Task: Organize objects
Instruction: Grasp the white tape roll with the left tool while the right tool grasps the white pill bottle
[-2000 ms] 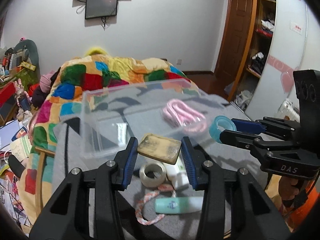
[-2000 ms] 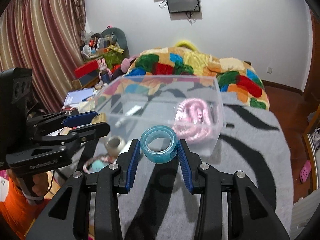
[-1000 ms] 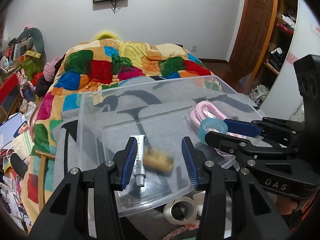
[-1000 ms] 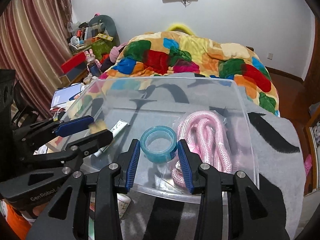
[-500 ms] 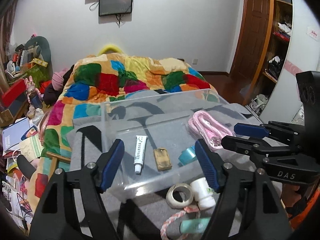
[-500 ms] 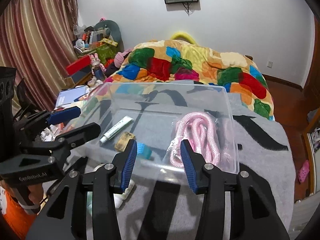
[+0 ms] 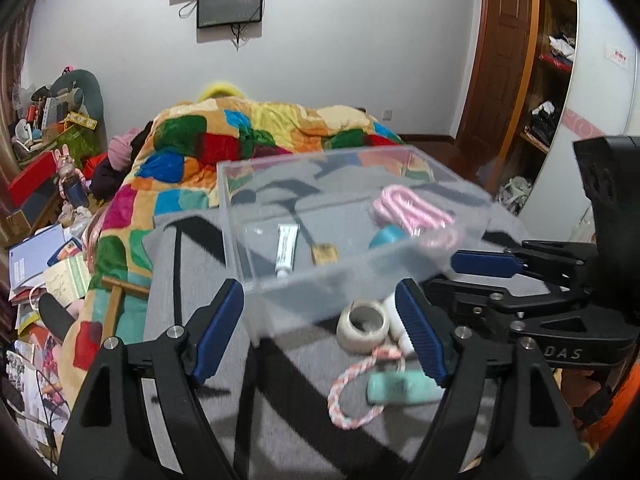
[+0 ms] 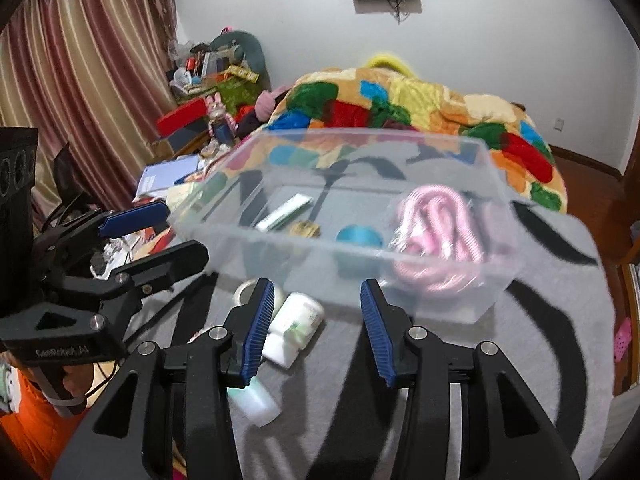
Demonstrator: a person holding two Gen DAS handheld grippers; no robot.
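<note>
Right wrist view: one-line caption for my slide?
Open right gripper hovers before clear bin holding pink rope, blue tape.

Both grippers are now sitting empty and spread wide, pulled back from the clear bin [image 7: 280,304]; the sponge [image 7: 325,254] and blue tape roll [image 8: 359,237] are lying inside it.

A patchwork quilt [image 7: 256,140] in bright colours lay heaped at the far end of the bed. A dark screen [image 7: 230,6] hung on the white wall above it. Striped curtains [image 8: 76,80] covered the left side, with cluttered boxes [image 8: 208,68] nearby. A wooden door [image 7: 500,60] stood beside open shelves [image 7: 548,80].
</note>
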